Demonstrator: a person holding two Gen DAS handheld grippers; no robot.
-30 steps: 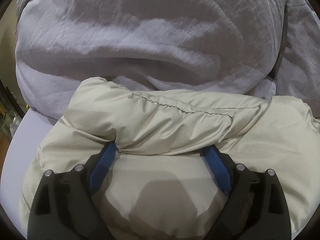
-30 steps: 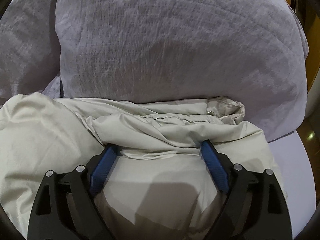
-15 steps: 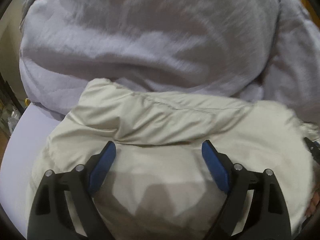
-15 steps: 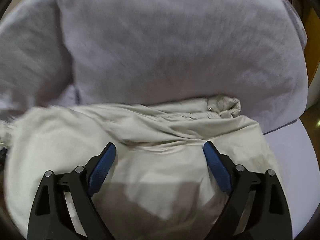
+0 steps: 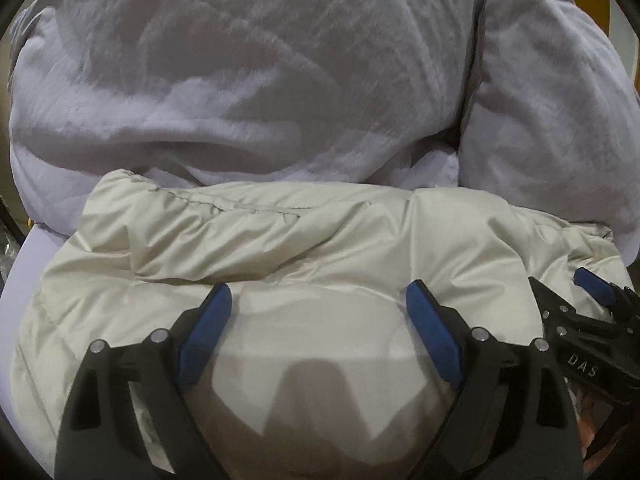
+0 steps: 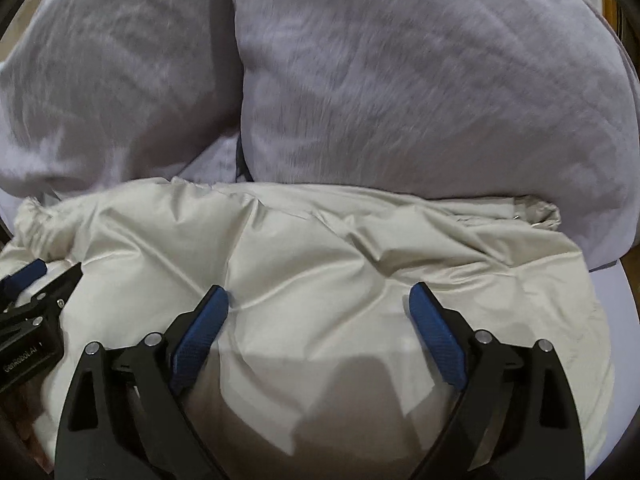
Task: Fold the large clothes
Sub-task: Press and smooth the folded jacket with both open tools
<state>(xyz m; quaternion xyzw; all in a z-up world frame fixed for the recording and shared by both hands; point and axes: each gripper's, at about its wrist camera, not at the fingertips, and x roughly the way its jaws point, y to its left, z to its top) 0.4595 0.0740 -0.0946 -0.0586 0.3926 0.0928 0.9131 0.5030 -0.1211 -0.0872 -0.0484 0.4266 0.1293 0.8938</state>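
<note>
A cream padded jacket [image 5: 304, 264] is lying in a folded bundle on a pale lilac surface [image 5: 24, 264], with its far edge pushed against two grey-lilac pillows [image 5: 248, 80] that are propped side by side behind it. A stitched seam is running along the jacket's far left fold, and at the far right a small bunched corner with a bit of metal hardware [image 6: 536, 216] is poking out under the right pillow.

The left gripper [image 5: 318, 316] is hovering over the near left part of the bundle with its blue pads [image 5: 208, 328] spread wide; the fabric is lying under and between them, but nothing is being pinched. The right gripper [image 6: 318, 312] is doing the same over the near right part, its jaws opening wider at this moment, again with only loose fabric between them and no grip on it. Each gripper is showing at the edge of the other's view, so the two are working close together, side by side.

The jacket appears to be already folded down to a compact shape, and the pillows are likely serving as a backstop that is keeping the puffy layers from springing open. With both sets of jaws apart and clear of the cloth, the step in hand is probably a release after a fold, or a reach for the next edge to tidy.
</note>
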